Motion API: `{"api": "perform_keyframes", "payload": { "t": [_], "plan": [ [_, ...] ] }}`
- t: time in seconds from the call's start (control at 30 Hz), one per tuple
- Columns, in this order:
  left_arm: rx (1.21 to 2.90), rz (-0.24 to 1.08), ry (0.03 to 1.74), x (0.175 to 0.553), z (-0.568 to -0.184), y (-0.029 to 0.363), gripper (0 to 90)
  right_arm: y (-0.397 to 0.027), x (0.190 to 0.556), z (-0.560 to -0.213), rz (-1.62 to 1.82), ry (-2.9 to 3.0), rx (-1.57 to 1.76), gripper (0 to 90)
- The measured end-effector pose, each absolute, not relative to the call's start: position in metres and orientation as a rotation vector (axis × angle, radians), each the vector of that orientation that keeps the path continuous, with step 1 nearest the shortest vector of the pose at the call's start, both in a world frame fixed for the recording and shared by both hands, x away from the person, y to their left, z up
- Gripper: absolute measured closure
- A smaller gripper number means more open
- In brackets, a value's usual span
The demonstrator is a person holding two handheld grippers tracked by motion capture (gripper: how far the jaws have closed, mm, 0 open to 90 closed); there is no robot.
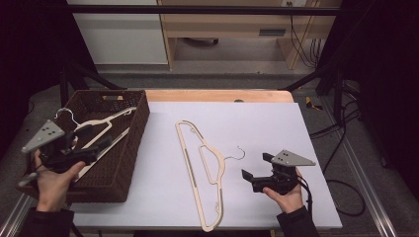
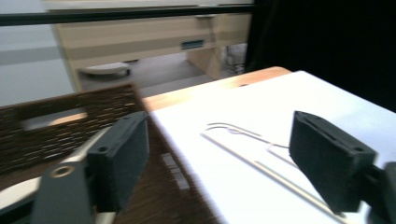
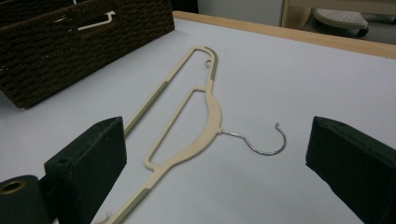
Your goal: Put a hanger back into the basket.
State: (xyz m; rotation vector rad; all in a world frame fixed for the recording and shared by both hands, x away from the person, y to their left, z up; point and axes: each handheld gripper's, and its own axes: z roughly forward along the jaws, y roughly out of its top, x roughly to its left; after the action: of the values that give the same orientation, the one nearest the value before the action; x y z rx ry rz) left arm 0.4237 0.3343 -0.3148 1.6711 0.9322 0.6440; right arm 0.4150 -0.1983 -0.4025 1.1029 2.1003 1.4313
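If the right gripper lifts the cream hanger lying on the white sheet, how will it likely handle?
The hanger looks like thin moulded plastic, so probably light and fairly stiff. Lying flat on the white sheet, it may slide if pushed. Gripped at one end, its long frame would likely swing; the wire hook could snag.

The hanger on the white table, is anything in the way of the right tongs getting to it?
Nothing visible is. The right tongs are open and aimed at the hanger, which lies flat on the bare white table. The basket sits off to the side.
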Motion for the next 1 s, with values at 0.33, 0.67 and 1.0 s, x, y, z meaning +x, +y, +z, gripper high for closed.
{"api": "perform_keyframes", "payload": {
  "t": [0.33, 0.67, 1.0],
  "plan": [
    [1.704, 0.575, 0.793, 0.411, -0.341, 0.267, 11.8, -0.197, 0.415, -0.405, 1.404, 2.096, 1.129, 5.7],
    [1.786, 0.477, 0.795, 0.404, -0.385, 0.24, 11.0, -0.184, 0.413, -0.412, 1.342, 2.145, 1.125, 8.7],
    [1.862, 0.443, 0.782, 0.406, -0.406, 0.23, 10.4, -0.154, 0.412, -0.43, 1.247, 2.248, 1.142, 12.3]
  ]
}}
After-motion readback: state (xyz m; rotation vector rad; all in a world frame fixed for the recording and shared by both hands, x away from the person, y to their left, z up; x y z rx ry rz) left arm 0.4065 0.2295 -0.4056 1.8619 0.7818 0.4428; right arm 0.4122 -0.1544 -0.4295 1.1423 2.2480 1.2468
